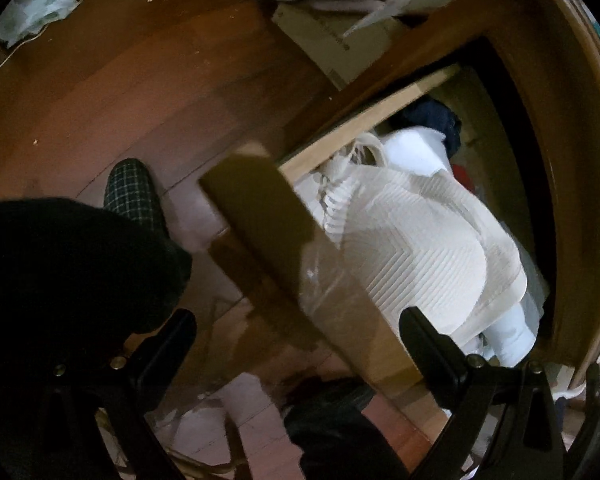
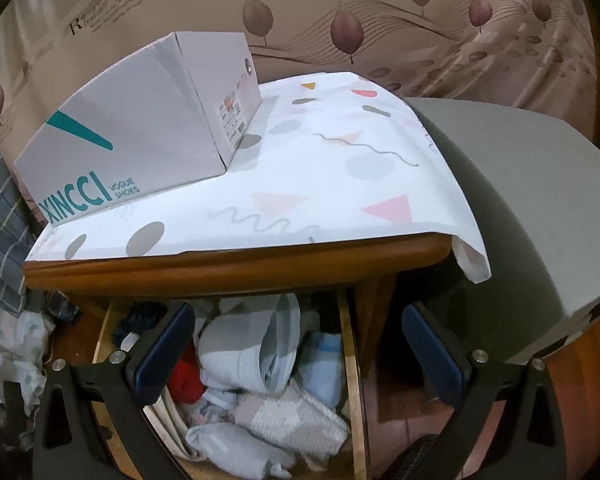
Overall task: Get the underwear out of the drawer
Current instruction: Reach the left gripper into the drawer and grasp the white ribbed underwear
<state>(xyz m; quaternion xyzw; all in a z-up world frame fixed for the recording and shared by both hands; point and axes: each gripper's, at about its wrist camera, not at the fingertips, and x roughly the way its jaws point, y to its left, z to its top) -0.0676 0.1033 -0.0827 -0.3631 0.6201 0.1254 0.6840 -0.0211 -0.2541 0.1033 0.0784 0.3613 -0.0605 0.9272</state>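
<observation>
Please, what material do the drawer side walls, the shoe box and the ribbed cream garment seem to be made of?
Drawer side walls: pale unfinished wood or plywood, judging by the light matte edge. Shoe box: cardboard, smooth matte grey print, with folded corners and a label. Ribbed cream garment: looks like knitted fabric, probably cotton or wool; the raised chevron ribs suggest knit.

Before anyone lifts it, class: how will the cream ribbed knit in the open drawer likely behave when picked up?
The cream ribbed knit lies folded and slumped, so it will probably flop and unfold. It looks bulky but light. Its loose cords may snag on neighbouring clothes in the drawer.
</observation>
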